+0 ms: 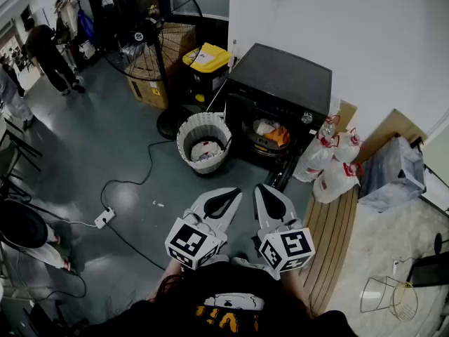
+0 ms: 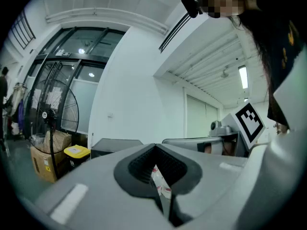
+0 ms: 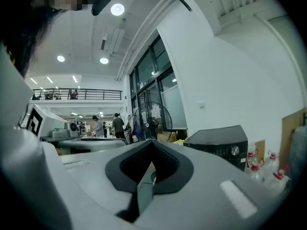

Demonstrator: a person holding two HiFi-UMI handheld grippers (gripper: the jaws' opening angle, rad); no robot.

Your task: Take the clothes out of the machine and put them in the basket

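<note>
The black machine stands by the white wall with its front door open, and orange and white clothes lie in its drum. To its left on the floor is the white ribbed basket with some clothes inside. My left gripper and right gripper are held side by side, level, well short of the machine and the basket. Both are shut with nothing between the jaws. In the left gripper view the left gripper shows closed jaws. The right gripper looks the same in its own view, with the machine at the right.
A large standing fan, a cardboard box and a yellow-lidded bin stand left of the machine. White bags with red ties and wooden boards lie to its right. A cable and power strip cross the floor. People stand at far left.
</note>
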